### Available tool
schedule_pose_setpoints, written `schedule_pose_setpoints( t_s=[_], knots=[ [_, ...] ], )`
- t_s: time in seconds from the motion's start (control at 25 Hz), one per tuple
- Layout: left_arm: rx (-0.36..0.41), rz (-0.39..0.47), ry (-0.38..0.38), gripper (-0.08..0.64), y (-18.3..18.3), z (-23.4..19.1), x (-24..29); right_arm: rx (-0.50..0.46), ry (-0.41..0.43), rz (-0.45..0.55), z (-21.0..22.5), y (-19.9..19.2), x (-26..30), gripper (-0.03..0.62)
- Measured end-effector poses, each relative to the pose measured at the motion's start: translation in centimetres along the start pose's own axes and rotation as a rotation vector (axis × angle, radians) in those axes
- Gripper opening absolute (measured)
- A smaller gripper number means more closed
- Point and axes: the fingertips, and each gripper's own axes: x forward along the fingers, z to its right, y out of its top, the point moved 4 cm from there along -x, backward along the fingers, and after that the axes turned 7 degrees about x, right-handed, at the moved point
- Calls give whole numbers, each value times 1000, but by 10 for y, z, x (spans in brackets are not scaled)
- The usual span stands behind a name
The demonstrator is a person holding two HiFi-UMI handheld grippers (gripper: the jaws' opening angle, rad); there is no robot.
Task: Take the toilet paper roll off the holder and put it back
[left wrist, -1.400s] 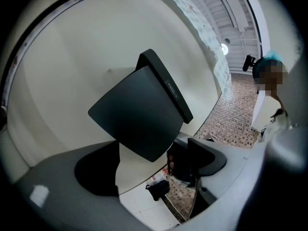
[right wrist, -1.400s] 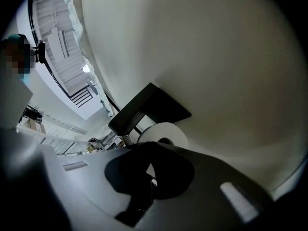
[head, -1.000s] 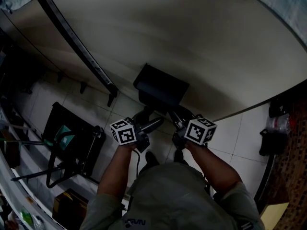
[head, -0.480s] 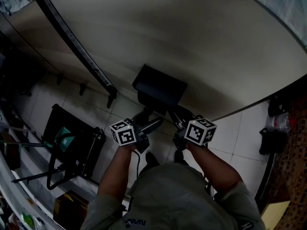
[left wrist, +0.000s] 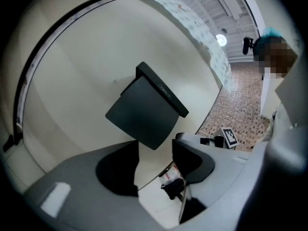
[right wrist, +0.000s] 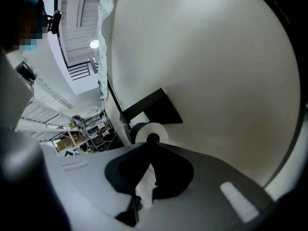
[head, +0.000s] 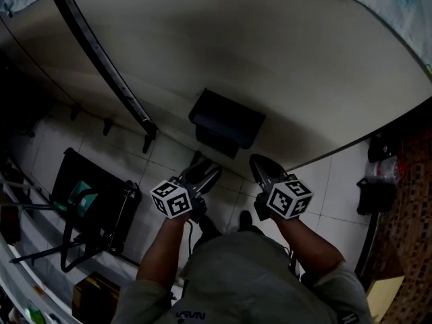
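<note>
Both have backed nearer from the holder [head: 226, 123], the left gripper [head: 202, 174] closing its empty jaws, the right gripper [head: 260, 168] clamped empty, leaving the toilet paper roll [right wrist: 149, 131] mounted, so the task seems finished.

Matt black holder [head: 226, 123], probably plastic

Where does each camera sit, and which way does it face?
Head view: on the person's head, facing steeply down the wall at the holder; shows arms, left hand-held gripper, right hand-held gripper.
Left gripper view: on the left hand-held gripper, facing the holder past its closing, empty jaws.
Right gripper view: on the right hand-held gripper, facing the roll past its shut jaws.
Shared: all three show the holder.
</note>
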Motion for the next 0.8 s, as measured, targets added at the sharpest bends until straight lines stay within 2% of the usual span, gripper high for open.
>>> schedule_pose_setpoints(
  t_s=[0.08, 0.16, 0.28, 0.4, 0.64, 0.68, 0.76, 0.8],
  knots=[
    [84, 6, 60, 105, 2, 9, -9, -54, -36, 18, -6, 1, -13, 0],
    [203, 3, 161, 5, 6, 19, -17, -109, -76, 37, -14, 2, -25, 0],
    [445, -9, 310, 5, 13, 41, -30, -189, -124, 70, -32, 4, -37, 0],
    [602, 0, 357, 5, 23, 75, -37, -255, -132, 119, -53, 9, -52, 0],
    [735, 83, 403, 5, 33, 138, -56, -328, -102, 167, -78, 10, -101, 0],
    [724, 88, 426, 5, 30, 147, -60, -331, -84, 166, -80, 7, -110, 0],
    [630, 71, 507, 5, 18, 163, -65, -342, -39, 163, -83, 1, -129, 0],
    [616, 60, 542, 3, 12, 173, -65, -355, -15, 162, -83, -1, -141, 0]
  ],
)
